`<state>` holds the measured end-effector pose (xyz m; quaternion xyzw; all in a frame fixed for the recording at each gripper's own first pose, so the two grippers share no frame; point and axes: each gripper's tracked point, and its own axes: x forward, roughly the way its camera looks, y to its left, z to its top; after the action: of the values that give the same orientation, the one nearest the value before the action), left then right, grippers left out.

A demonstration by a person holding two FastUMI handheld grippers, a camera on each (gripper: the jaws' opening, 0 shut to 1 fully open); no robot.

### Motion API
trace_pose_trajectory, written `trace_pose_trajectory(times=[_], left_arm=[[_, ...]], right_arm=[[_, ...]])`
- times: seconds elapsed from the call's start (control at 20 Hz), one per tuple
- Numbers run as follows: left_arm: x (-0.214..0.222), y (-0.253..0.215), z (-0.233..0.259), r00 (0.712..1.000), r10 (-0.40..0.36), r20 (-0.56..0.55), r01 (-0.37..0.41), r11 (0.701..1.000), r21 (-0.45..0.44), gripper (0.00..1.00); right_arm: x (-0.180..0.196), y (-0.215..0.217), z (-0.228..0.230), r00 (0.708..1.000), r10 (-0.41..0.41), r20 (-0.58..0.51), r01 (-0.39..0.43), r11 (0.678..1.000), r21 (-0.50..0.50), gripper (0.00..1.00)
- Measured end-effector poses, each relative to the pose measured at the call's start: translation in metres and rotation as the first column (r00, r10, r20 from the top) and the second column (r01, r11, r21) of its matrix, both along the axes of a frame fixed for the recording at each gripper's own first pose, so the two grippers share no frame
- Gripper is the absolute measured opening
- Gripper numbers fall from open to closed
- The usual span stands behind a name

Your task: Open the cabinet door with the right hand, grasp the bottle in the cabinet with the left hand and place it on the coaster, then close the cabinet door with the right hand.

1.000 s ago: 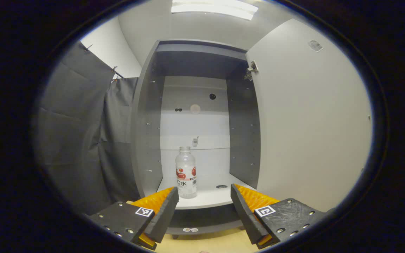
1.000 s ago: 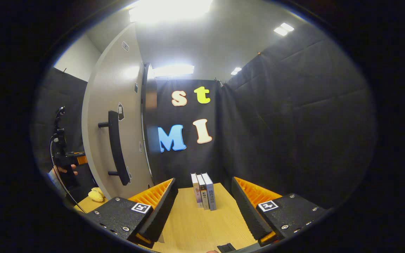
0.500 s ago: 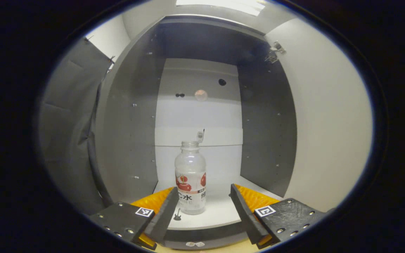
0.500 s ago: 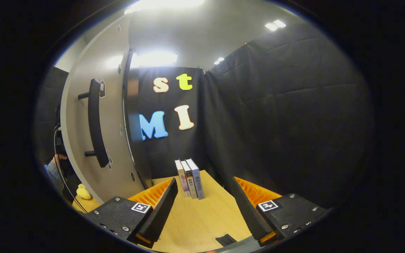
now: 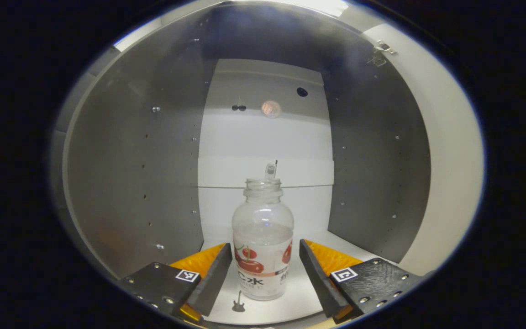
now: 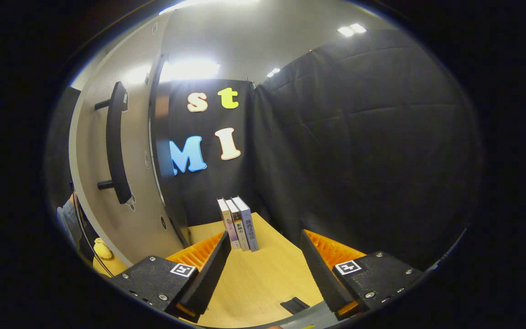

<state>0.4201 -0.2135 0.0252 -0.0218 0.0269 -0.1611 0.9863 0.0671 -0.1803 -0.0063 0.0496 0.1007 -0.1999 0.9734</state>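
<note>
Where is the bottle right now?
In the left gripper view, the bottle stands upright on the cabinet floor, between the open left gripper fingers, not yet gripped.

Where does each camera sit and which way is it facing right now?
Left gripper view: rides on the left tool, facing into the open cabinet; its two fingers straddle the upright bottle without touching it.
Right gripper view: rides on the right tool, facing across the table toward three standing books, with the door handle at left; its spread fingers hold nothing, and a sleeve shows past the door's edge.
Shared: the open cabinet door, its inner face in the left gripper view, its outer face in the right.
</note>
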Motion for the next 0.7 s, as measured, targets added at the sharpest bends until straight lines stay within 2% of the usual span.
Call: trace_pose_trajectory(times=[0.1, 0.2, 0.25, 0.4, 0.7], left_arm=[[0.005, 0.0, -0.002, 1.0, 0.001, -0.002, -0.001, 1.0, 0.016, 0.89], [0.001, 0.0, -0.001, 1.0, -0.001, -0.006, 0.001, 1.0, 0.013, 0.73], [-0.003, -0.001, 0.0, 1.0, -0.009, -0.012, 0.009, 1.0, 0.008, 0.77], [-0.019, 0.004, 0.015, 1.0, -0.013, 0.002, 0.013, 1.0, -0.028, 0.7], [-0.067, 0.02, 0.043, 0.998, -0.01, 0.059, 0.012, 0.999, -0.044, 0.7]], right_arm=[[0.0, 0.0, -0.001, 1.0, -0.002, 0.0, 0.002, 1.0, -0.001, 0.92], [-0.002, 0.0, -0.002, 1.0, 0.001, 0.004, -0.001, 1.0, 0.003, 0.95], [-0.001, -0.001, -0.002, 1.0, 0.005, 0.007, -0.005, 1.0, 0.004, 0.95], [0.001, -0.002, 0.0, 1.0, 0.022, 0.012, -0.022, 1.0, 0.004, 0.95], [0.008, -0.001, 0.007, 0.994, 0.101, 0.03, -0.101, 0.995, -0.001, 0.95]])
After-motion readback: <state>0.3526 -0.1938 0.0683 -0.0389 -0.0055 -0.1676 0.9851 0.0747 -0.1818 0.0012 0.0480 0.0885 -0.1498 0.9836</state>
